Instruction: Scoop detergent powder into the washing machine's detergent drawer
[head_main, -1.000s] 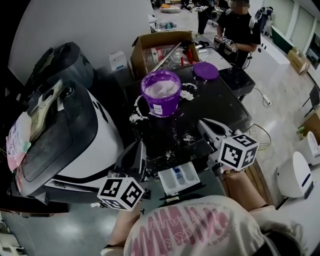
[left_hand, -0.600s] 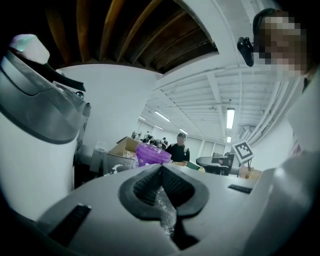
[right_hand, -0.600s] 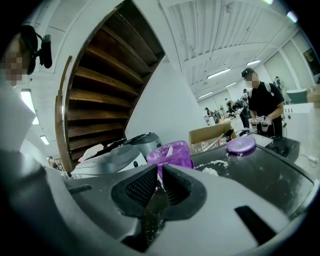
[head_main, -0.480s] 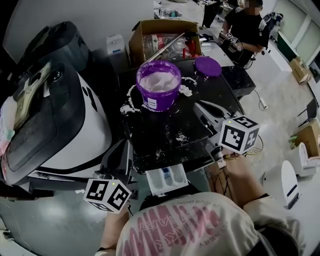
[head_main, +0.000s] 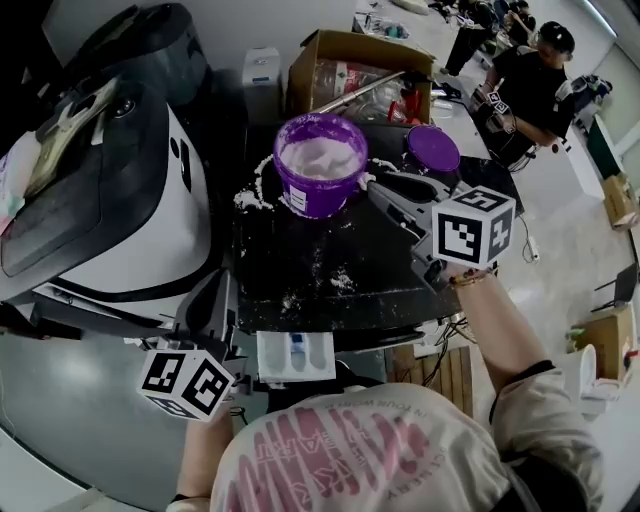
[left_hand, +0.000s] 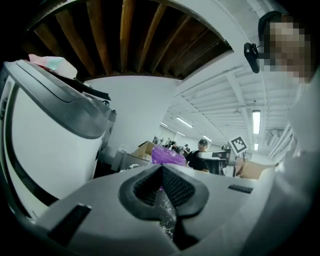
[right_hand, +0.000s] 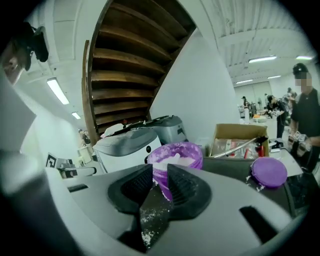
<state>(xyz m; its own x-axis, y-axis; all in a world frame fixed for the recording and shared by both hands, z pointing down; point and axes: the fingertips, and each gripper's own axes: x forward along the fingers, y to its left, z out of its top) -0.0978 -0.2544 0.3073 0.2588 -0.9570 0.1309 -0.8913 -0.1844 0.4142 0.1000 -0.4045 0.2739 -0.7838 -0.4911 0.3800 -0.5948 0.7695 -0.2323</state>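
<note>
Detergent drawer (head_main: 296, 357): pulled out, just right of the left gripper (head_main: 218, 290), jaws closed, nothing in them. Right gripper (head_main: 374, 186) farther out; jaws have just been opening, gap empty. Purple powder tub (head_main: 320, 178) just beyond its tips. Likely reaching in: come over the rim, not against the wall; tub looks tippable.

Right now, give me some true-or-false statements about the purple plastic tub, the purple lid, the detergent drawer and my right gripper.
1. The purple plastic tub holds white powder. True.
2. The round purple lid sits on the tub. False: it lies on the black top, right of the tub.
3. The white detergent drawer is pulled out. True.
4. The right gripper clamps the tub's rim. False: its jaws have just been opening, with nothing between them.
5. There is spilled powder beside the tub. True.
</note>
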